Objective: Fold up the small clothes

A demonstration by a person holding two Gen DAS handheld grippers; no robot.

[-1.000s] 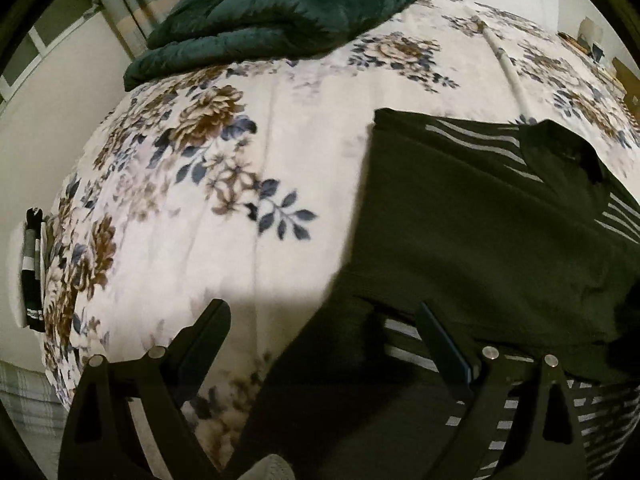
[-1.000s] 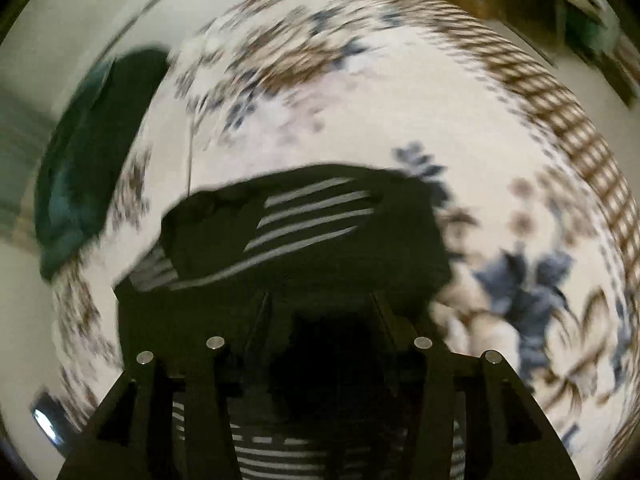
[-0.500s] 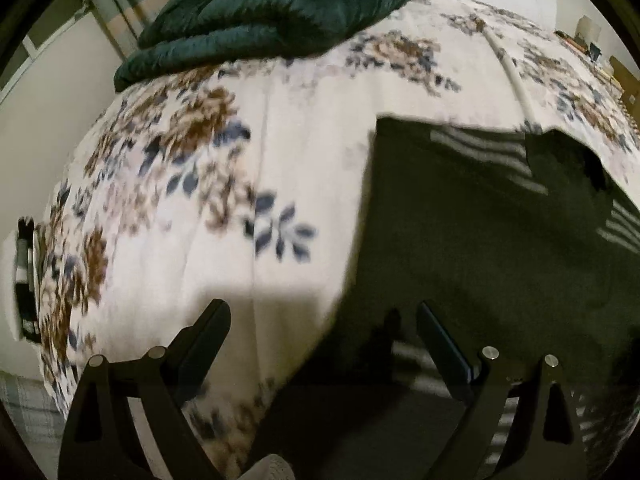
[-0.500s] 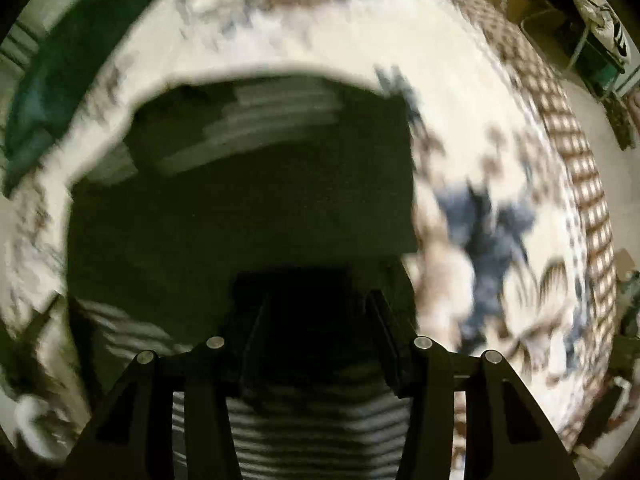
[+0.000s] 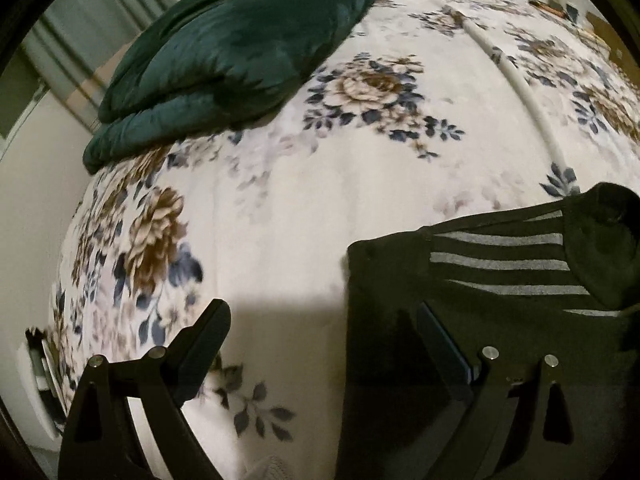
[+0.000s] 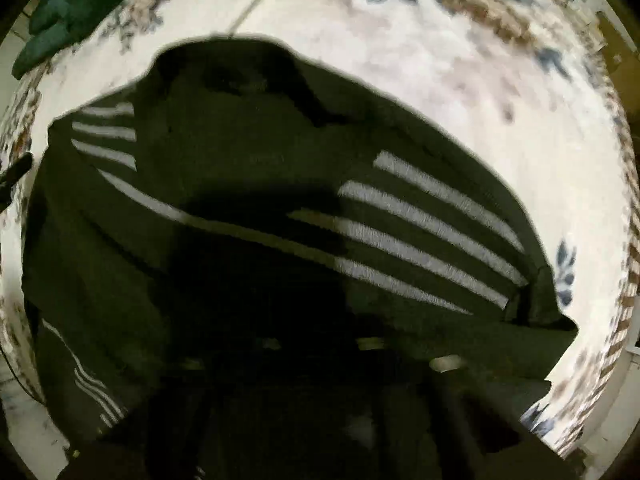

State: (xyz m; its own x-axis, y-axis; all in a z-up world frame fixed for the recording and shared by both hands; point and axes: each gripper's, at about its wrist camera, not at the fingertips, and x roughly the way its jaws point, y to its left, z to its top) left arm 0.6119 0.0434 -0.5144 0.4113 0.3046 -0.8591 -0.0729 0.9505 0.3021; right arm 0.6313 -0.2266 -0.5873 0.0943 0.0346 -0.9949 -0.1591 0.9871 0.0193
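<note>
Both grippers hang over the bed. On the left gripper [image 5: 322, 322] the two black fingers stand wide apart with nothing between them; the left finger [image 5: 200, 344] is over bare bedspread and the right finger [image 5: 444, 344] over the near left part of the shirt, though I cannot tell whether either tip touches the fabric.

Over on the other side, the right gripper's fingers are lost in dark shadow low in its own view, pointing down into the cloth. Its jaws have just been closing and now stand shut, but it is too dark to tell whether they pinch any fabric.

Spread flat on the floral bedspread [image 5: 280, 208] lies the dark shirt [image 6: 248, 168], collar toward the far side. Pale grey stripes [image 6: 424, 232] cross its chest and sleeves, and a few thin stripes show near the hem at lower left.

A folded dark green blanket [image 5: 232, 52] sits at the far left of the bed, well apart from the shirt. A white piped seam [image 5: 524, 92] runs across the bedspread beyond the collar.

I can read no brand, label or writing anywhere; the inside of the collar is too dark and blurred.
</note>
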